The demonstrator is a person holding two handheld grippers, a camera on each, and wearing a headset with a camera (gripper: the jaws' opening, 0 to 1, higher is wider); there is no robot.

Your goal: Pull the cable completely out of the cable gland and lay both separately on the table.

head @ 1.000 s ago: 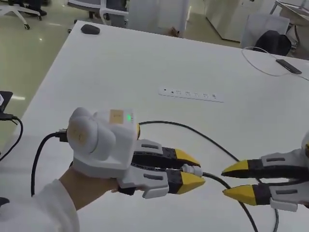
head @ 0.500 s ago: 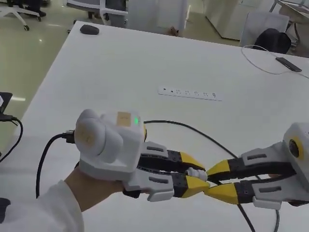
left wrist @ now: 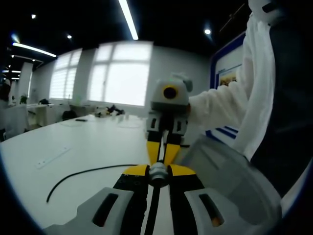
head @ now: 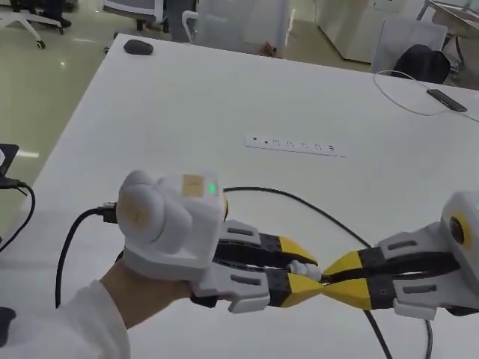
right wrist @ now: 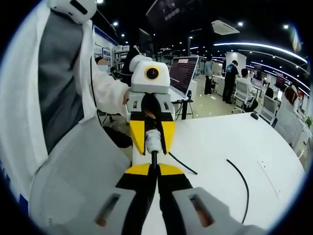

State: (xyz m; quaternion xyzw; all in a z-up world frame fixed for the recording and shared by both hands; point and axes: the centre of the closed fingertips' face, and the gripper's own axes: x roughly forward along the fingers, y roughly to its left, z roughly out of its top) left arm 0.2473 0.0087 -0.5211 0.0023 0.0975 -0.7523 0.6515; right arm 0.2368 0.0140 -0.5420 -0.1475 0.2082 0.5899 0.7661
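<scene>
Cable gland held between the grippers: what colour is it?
The cable gland is white, with a black cable leaving it; clearest in the right gripper view.

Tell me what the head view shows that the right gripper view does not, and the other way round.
Head view: the green light on top of the left gripper, the lead at its back, a phone. Right gripper view: a monitor, people at desks, ceiling lights. Both: the left gripper shut on the white cable gland, the right gripper shut on the black cable beside it, the white table.
</scene>
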